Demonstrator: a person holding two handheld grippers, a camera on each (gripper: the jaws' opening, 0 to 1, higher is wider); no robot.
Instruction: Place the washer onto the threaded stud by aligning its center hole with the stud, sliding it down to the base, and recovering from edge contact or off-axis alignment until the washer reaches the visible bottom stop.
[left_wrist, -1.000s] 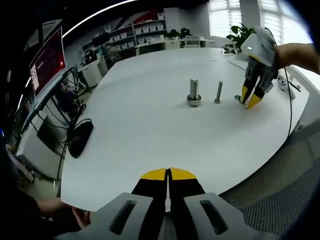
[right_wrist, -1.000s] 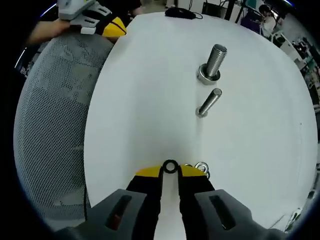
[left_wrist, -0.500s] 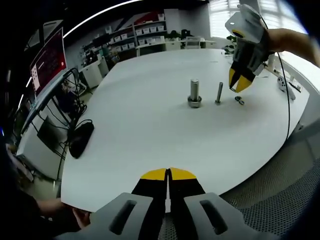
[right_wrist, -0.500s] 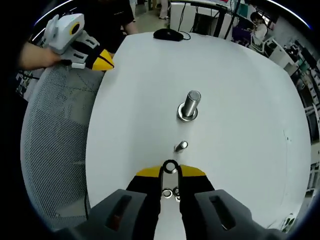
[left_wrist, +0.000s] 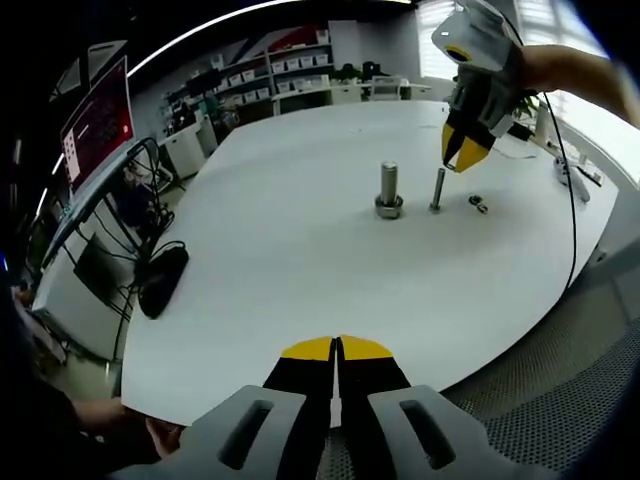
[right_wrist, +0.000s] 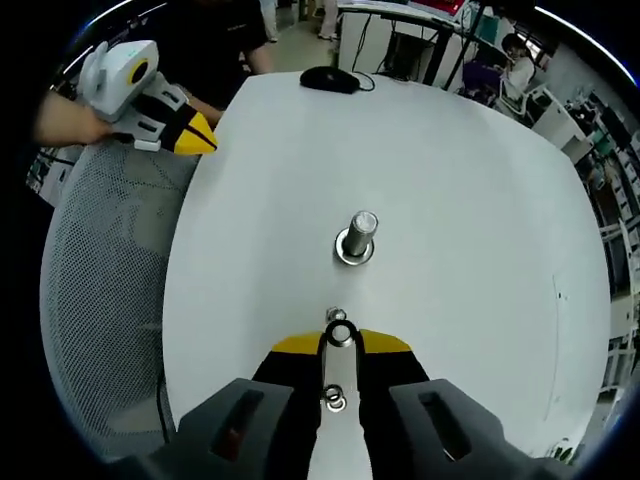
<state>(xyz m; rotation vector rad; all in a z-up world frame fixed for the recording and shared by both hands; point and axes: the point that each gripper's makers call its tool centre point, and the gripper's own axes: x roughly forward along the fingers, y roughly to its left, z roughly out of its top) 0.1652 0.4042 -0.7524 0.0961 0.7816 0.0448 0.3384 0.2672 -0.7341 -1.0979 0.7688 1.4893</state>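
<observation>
On the white table (left_wrist: 280, 250) a thin threaded stud (left_wrist: 437, 187) stands upright, right of a thicker bolt (left_wrist: 388, 189) with a collar at its base. My right gripper (left_wrist: 463, 158) hovers just above the thin stud's top. In the right gripper view it (right_wrist: 340, 338) is shut on a small ring washer (right_wrist: 340, 334), and the stud's top (right_wrist: 335, 316) shows right beside the washer. Behind it stands the thick bolt (right_wrist: 356, 238). Loose washers (right_wrist: 333, 400) lie on the table below the jaws. My left gripper (left_wrist: 337, 347) is shut with nothing in it at the near table edge.
A black mouse (left_wrist: 160, 278) lies near the table's left edge. Spare washers (left_wrist: 477, 203) rest right of the stud. A grey mesh chair (right_wrist: 110, 300) stands beside the table under my left gripper (right_wrist: 195, 133). A white cable and small device (left_wrist: 570, 170) lie at the far right.
My right gripper has lifted off the table with the washer and moved from the loose washers to above the thin stud. The left gripper has stayed still.
</observation>
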